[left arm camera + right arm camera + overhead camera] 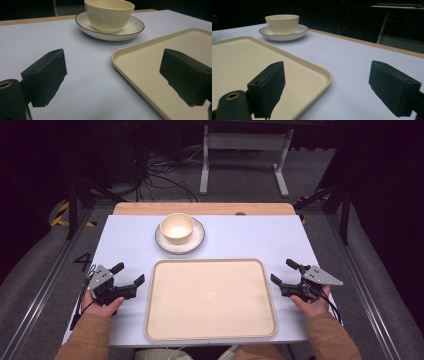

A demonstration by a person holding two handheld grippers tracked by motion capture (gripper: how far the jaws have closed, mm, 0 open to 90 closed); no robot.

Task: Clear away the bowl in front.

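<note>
A person seated at the 6 o'clock edge of a pale blue tabletop (240,240) holds a two-jaw claw in each hand, one on either side of a large cream tray (210,299). The left claw (128,274) sits at about 8 o'clock on the tabletop, just beside the tray's left rim, its black jaws standing well apart with nothing between them. The right claw (285,272) mirrors it at about 4 o'clock, just beside the tray's right rim, jaws likewise spread wide and holding nothing.

The tray lies flat in the middle of the tabletop, nearer the person, and its surface is bare. Toward 12 o'clock, apart from the tray's far rim, a cream bowl (177,227) stands upright on a white saucer (165,242) with a thin dark rim line.

In the left gripper view, one jaw hangs over the blue surface and the other over the tray's corner, with the bowl (108,13) and saucer (135,26) beyond. In the right gripper view, one jaw hovers over the tray (237,62) and the other over bare tabletop (352,65), the bowl (282,23) farther off at 11 o'clock. A wooden strip (200,208) edges the tabletop's far side; cables and a white frame (245,145) lie on the floor beyond.
</note>
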